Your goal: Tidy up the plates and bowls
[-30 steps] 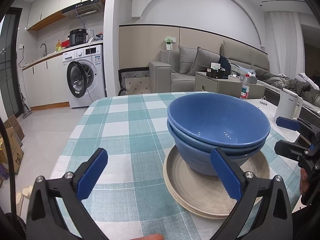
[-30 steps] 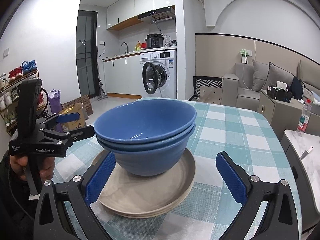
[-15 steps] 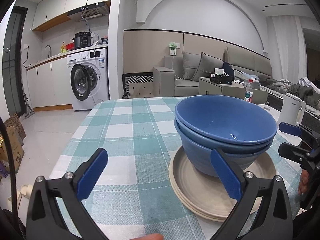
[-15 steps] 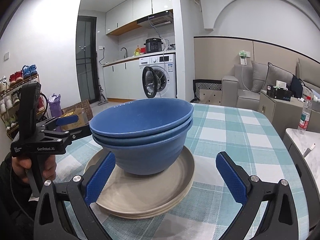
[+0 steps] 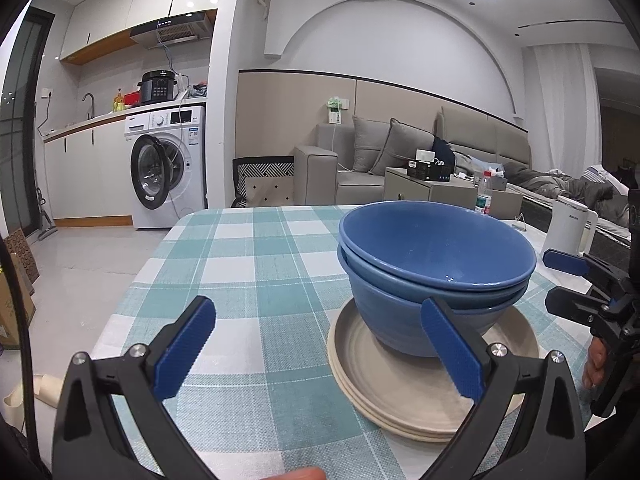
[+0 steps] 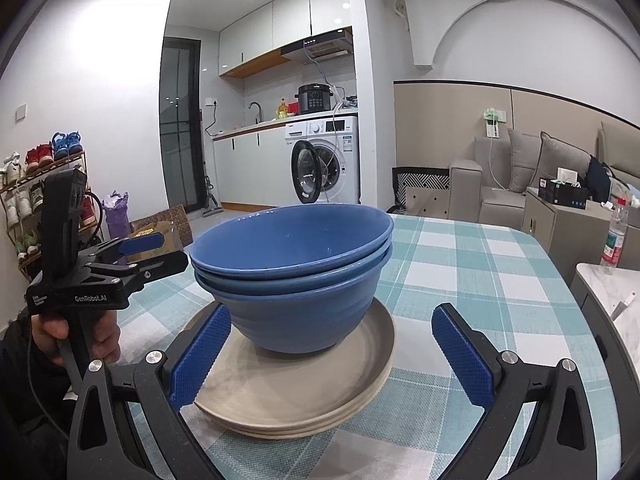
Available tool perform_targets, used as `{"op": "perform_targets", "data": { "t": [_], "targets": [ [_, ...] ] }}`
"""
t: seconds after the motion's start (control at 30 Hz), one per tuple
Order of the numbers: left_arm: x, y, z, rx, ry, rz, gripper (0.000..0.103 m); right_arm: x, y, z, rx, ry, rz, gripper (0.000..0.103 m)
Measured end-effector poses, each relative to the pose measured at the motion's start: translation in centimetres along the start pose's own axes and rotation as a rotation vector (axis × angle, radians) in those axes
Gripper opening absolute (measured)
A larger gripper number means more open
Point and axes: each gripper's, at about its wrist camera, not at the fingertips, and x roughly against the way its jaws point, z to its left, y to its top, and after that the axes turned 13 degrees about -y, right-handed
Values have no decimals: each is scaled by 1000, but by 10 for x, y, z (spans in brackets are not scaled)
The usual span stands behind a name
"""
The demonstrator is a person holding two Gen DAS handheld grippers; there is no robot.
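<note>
A stack of blue bowls (image 5: 436, 264) stands upright on a stack of beige plates (image 5: 400, 392), on a table with a teal checked cloth (image 5: 248, 264). My left gripper (image 5: 318, 346) is open and holds nothing; it is low over the table, left of the stack, and its right finger (image 5: 452, 348) overlaps the bowls' near side. From the other side the blue bowls (image 6: 292, 280) and beige plates (image 6: 304, 392) fill the middle of the view. My right gripper (image 6: 332, 352) is open and holds nothing, its fingers wide on either side of the stack's near edge. Opposite it, a hand holds the left gripper (image 6: 140, 252).
A white kettle (image 5: 570, 226) and a plastic bottle (image 5: 483, 196) stand beyond the table's right side. A white side surface (image 6: 612, 292) adjoins the table there. The cloth's far and left edges drop to the floor near a washing machine (image 5: 168, 168).
Both views have sunk lower and tilted up, so the bowls are seen more from the side. Both grippers stay open and the stack has not moved.
</note>
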Motion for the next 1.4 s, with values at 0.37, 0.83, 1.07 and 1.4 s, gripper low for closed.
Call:
{"op": "perform_targets", "data": {
  "t": [0.37,0.83,1.07,1.4],
  "targets": [
    [1,0,-4,-20,-28,2,103,3,0,3,11,3,-15,102],
    [1,0,-5,-18,-44,8,103,2,0,4,19,6,-7,102],
    [1,0,-5,-22,-44,9,103,2,0,4,19,6,-6,102],
    [-1,0,-6,-21,-44,14,103,2,0,5,16,8,1,102]
  ]
}}
